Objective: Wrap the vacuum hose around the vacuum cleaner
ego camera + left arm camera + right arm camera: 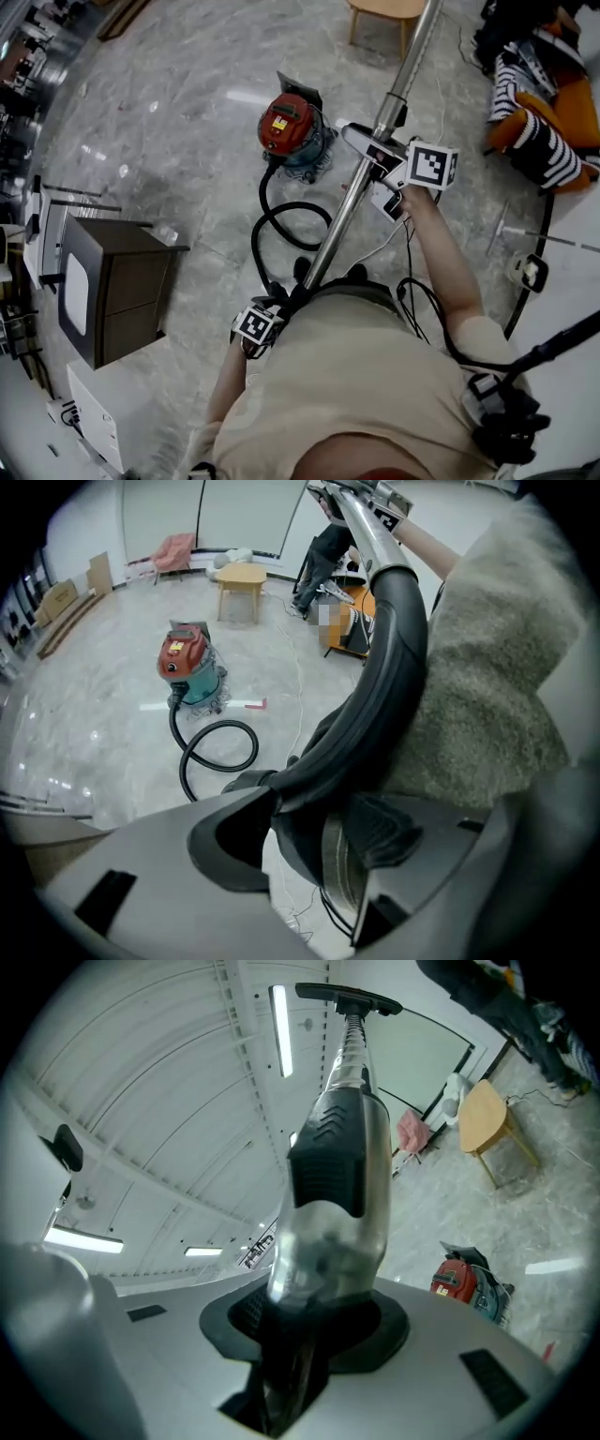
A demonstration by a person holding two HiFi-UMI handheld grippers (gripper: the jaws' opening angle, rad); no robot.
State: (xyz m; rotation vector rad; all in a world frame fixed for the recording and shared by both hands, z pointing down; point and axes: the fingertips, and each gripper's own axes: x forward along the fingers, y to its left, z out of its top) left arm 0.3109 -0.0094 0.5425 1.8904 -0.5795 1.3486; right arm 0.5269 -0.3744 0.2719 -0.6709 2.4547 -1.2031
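Black ribbed hose (279, 221) lies in one loose loop on the marble floor (187, 84), running from the red vacuum cleaner (288, 126) towards the person's feet. None of it is wound on the machine's body, so by my reading the wrapping itself has not begun; this looks like the gathering-up stage.

The left claw (274, 307) pinches the black curved handle (386, 682) where the hose meets the tube, its pads pressed on the dark plastic. The right claw (377, 161) is clamped on the shiny metal wand (349, 204) just below its dark collar. The wand slants up between both claws, with the floor head (349, 999) raised high against the ceiling.

The vacuum cleaner stands upright, well apart from the person, with the hose plugged in at its front. What remains is nearly everything: bringing the wand end to the machine, then laying the slack hose around the body turn by turn and securing the end.
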